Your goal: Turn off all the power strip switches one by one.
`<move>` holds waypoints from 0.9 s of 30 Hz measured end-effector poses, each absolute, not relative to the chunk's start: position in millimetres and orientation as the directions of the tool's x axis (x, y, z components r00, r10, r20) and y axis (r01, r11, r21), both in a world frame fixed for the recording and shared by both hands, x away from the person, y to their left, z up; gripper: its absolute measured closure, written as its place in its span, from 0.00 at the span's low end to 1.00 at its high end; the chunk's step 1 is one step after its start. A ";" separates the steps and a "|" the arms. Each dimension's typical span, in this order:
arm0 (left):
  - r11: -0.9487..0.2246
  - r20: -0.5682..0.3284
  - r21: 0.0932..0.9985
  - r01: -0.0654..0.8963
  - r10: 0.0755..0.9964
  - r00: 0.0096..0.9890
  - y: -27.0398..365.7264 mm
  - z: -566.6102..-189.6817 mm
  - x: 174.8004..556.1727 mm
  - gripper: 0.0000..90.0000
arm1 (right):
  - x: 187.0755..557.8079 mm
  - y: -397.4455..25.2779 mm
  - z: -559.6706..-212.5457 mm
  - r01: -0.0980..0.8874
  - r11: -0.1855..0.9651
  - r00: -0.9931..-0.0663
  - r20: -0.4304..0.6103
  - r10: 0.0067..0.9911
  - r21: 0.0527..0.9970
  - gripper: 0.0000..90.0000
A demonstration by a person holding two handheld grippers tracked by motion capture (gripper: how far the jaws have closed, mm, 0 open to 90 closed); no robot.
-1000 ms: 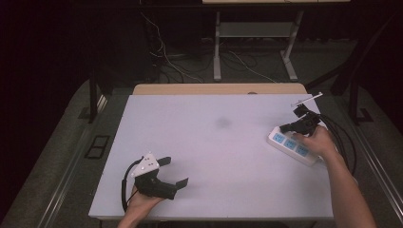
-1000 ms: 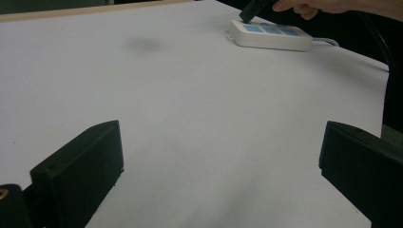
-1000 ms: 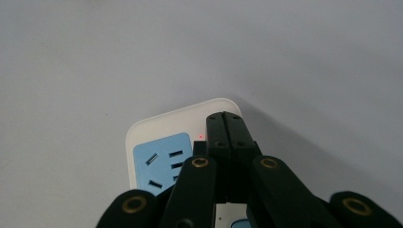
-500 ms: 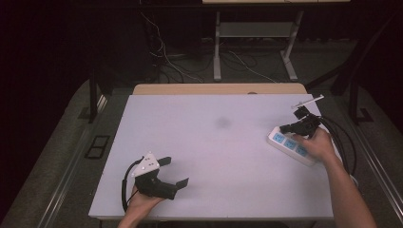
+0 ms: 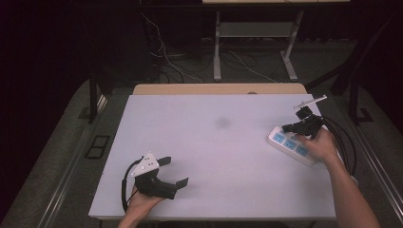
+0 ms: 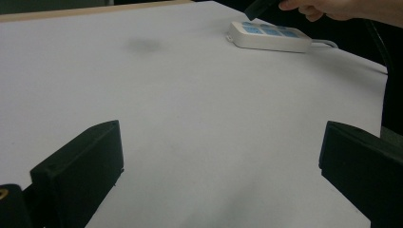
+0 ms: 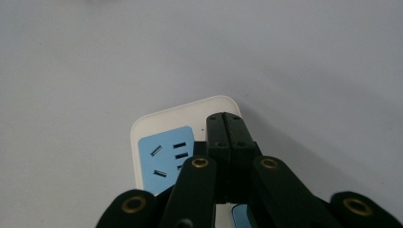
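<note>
A white power strip [image 5: 291, 143] with blue socket faces lies near the table's right edge; it also shows far off as the power strip [image 6: 268, 36] and close up as the power strip [image 7: 166, 142]. My right gripper [image 5: 291, 127] hovers over the strip's far end, jaws pressed together with nothing between them; its closed tips [image 7: 225, 118] sit above the strip's corner beside a blue socket. My left gripper [image 5: 174, 171] rests low at the front left of the table, jaws wide apart and empty; the left gripper view shows its fingers [image 6: 81, 166] over bare table.
The white table [image 5: 214, 156] has a wooden strip [image 5: 218, 89] along its far edge. Black cables [image 5: 342, 137] trail off the right side by the strip. A faint grey smudge [image 5: 222, 122] marks the table's middle. Beyond the table are cables on the floor and a desk frame.
The right gripper has shifted slightly toward me and left over the power strip's far end. The left gripper has stayed put.
</note>
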State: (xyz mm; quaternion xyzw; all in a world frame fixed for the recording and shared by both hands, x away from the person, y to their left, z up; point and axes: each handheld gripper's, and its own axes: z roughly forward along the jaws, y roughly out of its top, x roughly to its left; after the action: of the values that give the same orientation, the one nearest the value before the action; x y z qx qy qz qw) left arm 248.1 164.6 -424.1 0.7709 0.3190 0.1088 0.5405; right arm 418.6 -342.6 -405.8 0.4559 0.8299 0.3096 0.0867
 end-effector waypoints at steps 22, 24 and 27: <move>-0.189 -0.188 0.910 0.369 0.604 0.774 163.1 -422.1 244.3 0.00 | 368.7 -346.7 -371.0 0.693 0.207 -0.471 0.217 0.855 0.690 0.44; -0.183 -0.192 0.912 0.368 0.601 0.775 162.7 -421.8 243.5 0.00 | 362.3 -346.2 -369.8 0.690 0.195 -0.465 0.220 0.858 0.697 0.34; -0.185 -0.191 0.911 0.368 0.601 0.776 162.2 -421.7 242.9 0.00 | 350.8 -345.8 -368.2 0.668 0.174 -0.473 0.232 0.850 0.723 0.15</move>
State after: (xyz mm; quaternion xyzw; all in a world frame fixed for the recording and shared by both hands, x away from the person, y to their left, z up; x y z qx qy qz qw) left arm 242.9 162.2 -421.7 0.7625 0.3177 0.1052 0.5537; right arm 350.8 -345.8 -368.2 0.5007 0.7579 0.4026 0.1127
